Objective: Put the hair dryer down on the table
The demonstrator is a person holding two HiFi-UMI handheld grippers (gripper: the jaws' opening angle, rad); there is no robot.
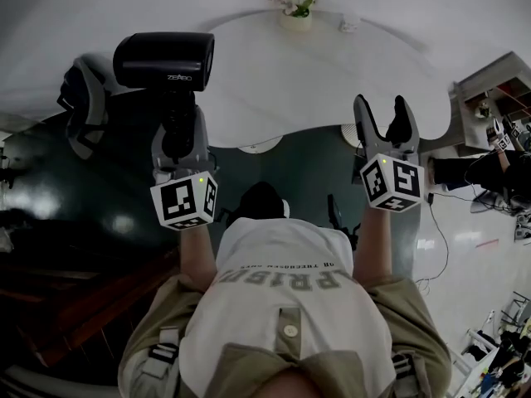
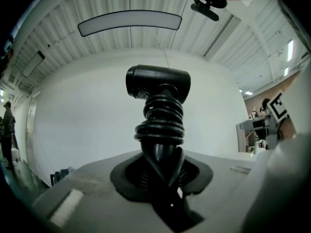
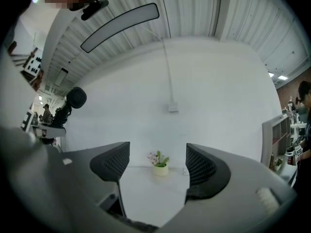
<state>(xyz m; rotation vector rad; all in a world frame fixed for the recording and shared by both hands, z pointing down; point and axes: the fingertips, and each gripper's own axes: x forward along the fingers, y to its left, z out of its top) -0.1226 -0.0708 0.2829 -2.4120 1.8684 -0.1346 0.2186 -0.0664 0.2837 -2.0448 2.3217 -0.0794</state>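
A black hair dryer (image 1: pixel 164 60) stands upright in my left gripper (image 1: pixel 179 139), which is shut on its handle. The black cord is wound in coils around that handle (image 2: pixel 160 123). The dryer's barrel (image 2: pixel 158 83) points across the left gripper view, held in the air short of the white table (image 1: pixel 315 73). My right gripper (image 1: pixel 384 123) stands open with nothing between its fingers, near the table's front edge. In the right gripper view the dryer (image 3: pixel 75 98) shows far off at the left and the table top (image 3: pixel 150 193) lies ahead of the jaws.
A small pot of flowers (image 1: pixel 292 5) stands at the table's far edge by the white wall; it also shows between the right jaws as the flower pot (image 3: pixel 159 164). A black chair (image 1: pixel 83 106) is at the left. Desks and cables (image 1: pixel 498 148) crowd the right side.
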